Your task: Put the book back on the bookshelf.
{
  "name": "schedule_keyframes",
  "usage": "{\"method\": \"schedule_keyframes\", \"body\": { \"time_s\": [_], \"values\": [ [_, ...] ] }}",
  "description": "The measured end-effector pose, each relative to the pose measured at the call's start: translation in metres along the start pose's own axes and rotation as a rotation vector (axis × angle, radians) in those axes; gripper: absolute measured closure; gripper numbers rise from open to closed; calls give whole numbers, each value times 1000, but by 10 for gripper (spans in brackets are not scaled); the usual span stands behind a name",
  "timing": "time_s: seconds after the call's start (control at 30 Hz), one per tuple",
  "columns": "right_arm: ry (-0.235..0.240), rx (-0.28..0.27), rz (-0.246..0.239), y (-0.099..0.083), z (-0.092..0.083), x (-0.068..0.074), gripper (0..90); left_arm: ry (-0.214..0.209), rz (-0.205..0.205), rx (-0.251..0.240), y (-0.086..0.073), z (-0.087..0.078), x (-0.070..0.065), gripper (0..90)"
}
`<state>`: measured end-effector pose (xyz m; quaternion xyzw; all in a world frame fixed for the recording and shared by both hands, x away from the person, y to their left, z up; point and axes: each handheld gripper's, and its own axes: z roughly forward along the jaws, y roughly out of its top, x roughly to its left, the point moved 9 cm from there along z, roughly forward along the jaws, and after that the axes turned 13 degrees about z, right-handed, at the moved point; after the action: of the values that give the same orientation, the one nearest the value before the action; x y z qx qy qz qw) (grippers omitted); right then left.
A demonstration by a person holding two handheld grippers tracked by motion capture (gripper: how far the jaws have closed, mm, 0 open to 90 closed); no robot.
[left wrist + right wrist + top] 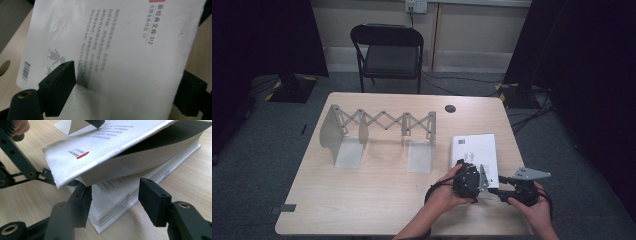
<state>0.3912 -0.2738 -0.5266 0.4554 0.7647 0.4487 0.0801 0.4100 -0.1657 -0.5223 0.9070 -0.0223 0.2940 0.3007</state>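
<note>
A white paperback book [474,147] lies near the table's front right corner. My left gripper [469,172] is shut on its back cover and a thick bunch of pages at the near end, holding them lifted off the rest. In the left gripper view the printed cover [112,37] runs between the jaws of the left gripper [125,85], and one pad dents it. My right gripper [497,191] comes in from the right. In the right gripper view its jaws [117,195] stand open at the corner of the lower pages [117,200], under the raised part [100,147].
A grey metal accordion rack [377,135] with upright plates stands at the table's left and middle. A round cable hole [450,108] sits at the far edge. A black folding chair [389,50] stands behind the table [362,200].
</note>
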Motion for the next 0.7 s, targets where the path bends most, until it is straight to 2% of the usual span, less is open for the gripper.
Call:
{"method": "schedule_keyframes", "body": {
  "time_s": [0.07,0.1,0.2,0.23,0.33,0.4,0.53,0.7],
  "values": [
    [1,3,7,-1,0,-1,442,8,11,9,0,0,0,173],
    [1,6,7,-2,1,-1,446,2,3,6,1,-1,0,195],
    [26,0,21,-2,-1,-1,441,-12,58,19,5,-6,-1,289],
    [29,-9,18,-1,-2,-1,433,-18,61,21,6,-7,0,311],
    [49,-41,25,1,-6,-1,398,-36,49,25,7,-11,3,327],
    [46,-42,14,-1,-9,-3,379,-44,44,29,7,-14,5,344],
    [37,-24,-27,-10,-11,-8,337,-66,45,39,7,-18,9,363],
    [46,11,-45,-19,-10,-10,307,-97,43,59,8,-21,12,366]
  ]
}}
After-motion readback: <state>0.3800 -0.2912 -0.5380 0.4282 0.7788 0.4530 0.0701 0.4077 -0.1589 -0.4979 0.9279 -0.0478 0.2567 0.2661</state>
